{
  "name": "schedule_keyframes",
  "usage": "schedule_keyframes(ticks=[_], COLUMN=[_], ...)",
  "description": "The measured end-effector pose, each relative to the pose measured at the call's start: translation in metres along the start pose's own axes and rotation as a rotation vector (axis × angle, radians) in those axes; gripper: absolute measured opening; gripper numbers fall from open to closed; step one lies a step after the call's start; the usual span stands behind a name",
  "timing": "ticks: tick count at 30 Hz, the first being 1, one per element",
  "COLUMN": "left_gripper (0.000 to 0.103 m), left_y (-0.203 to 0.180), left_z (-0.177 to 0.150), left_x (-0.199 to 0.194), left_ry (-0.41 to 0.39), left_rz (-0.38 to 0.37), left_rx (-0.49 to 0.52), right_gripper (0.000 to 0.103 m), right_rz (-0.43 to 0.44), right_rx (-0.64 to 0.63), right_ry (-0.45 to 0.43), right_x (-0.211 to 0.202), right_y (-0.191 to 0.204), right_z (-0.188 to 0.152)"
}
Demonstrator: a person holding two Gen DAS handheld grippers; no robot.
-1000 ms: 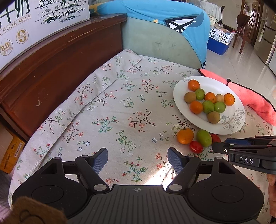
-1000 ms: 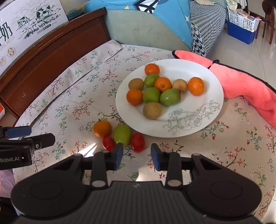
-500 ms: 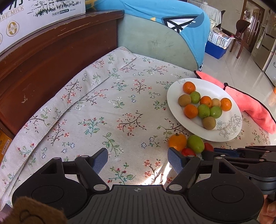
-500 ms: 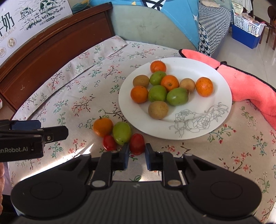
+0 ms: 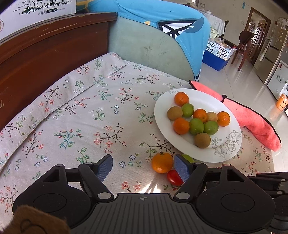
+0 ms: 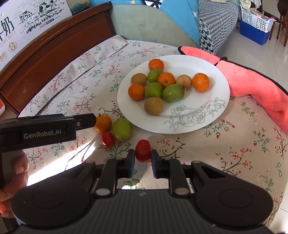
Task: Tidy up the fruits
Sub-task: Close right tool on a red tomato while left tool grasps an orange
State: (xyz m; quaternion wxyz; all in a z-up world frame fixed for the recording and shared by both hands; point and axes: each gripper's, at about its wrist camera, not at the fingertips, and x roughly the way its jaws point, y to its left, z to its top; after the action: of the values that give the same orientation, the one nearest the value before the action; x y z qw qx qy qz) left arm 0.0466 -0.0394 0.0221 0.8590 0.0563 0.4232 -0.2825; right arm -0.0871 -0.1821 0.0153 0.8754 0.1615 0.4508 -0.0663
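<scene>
Left wrist view: a white carton [image 5: 36,10] on the wooden headboard reads "250mL×24". The left gripper [image 5: 143,168] hangs over the floral cloth [image 5: 81,111] with its fingers wide and nothing between them; they have just been closing a little. Its right pad sits just beside a loose orange [image 5: 162,162] and a small red tomato [image 5: 174,177], with a green fruit [image 5: 188,158] half hidden behind it. The white plate [image 5: 203,98] carries oranges, green fruits and brown ones. A second ago the gripper was farther from these loose fruits; they now lie at its right fingertip.

Right wrist view: the carton [image 6: 27,21] shows cows and the words "PURE MILK" and "8.0"; the left gripper's side [image 6: 45,133] reads "GenRobot.AI", with a hand [image 6: 16,176] behind it. The right gripper [image 6: 143,158] has narrowed onto an oval red tomato [image 6: 143,150], which is pinched between the pads with its long axis pointing away from the camera, toward the plate [image 6: 212,72]. A second ago the jaws stood apart behind that tomato, which lay beside the green fruit [image 6: 122,129]. The pink towel [image 6: 252,84] lies beside the plate.
</scene>
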Motion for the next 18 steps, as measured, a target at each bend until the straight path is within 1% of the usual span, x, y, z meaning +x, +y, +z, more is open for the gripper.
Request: schedule_keyframes(ticks=[3,7,8,10,14,15,16,17,18], left_gripper=[0.072,0.062,0.061,0.053,0.053,0.049,0.043,0.04,0.034], left_y=[-0.005,-0.006,-0.006,-0.006,-0.014,-0.015,-0.017,-0.017,-0.017], left_z=[0.0,-0.001,-0.002,-0.004,-0.007,-0.008,-0.008,-0.008,-0.008], left_x=[0.007,0.016,0.018,0.021,0.025,0.026,0.026,0.025,0.025], left_ry=[0.002,0.022,0.026,0.04,0.019,0.015,0.012,0.012,0.014], left_rz=[0.004,0.004,-0.005,-0.012,0.015,0.019,0.015,0.008,-0.001], left_rx=[-0.011,-0.031,-0.04,-0.047,0.006,0.018,0.024,0.026,0.028], right_gripper=[0.019,0.019,0.019,0.019,0.019,0.019,0.019,0.019,0.019], right_rz=[0.0,-0.003,-0.004,-0.005,-0.005,-0.004,-0.003,-0.002,0.0], right_rx=[0.002,0.01,0.013,0.019,0.026,0.027,0.029,0.031,0.033], right_ry=[0.006,0.007,0.007,0.01,0.012,0.013,0.013,0.013,0.014], right_x=[-0.001,-0.003,-0.003,-0.004,-0.004,-0.003,-0.004,-0.004,-0.004], right_y=[-0.002,-0.005,-0.006,-0.007,-0.009,-0.009,-0.009,-0.009,-0.01], right_z=[-0.001,-0.002,-0.002,-0.002,-0.002,-0.002,-0.002,-0.002,-0.002])
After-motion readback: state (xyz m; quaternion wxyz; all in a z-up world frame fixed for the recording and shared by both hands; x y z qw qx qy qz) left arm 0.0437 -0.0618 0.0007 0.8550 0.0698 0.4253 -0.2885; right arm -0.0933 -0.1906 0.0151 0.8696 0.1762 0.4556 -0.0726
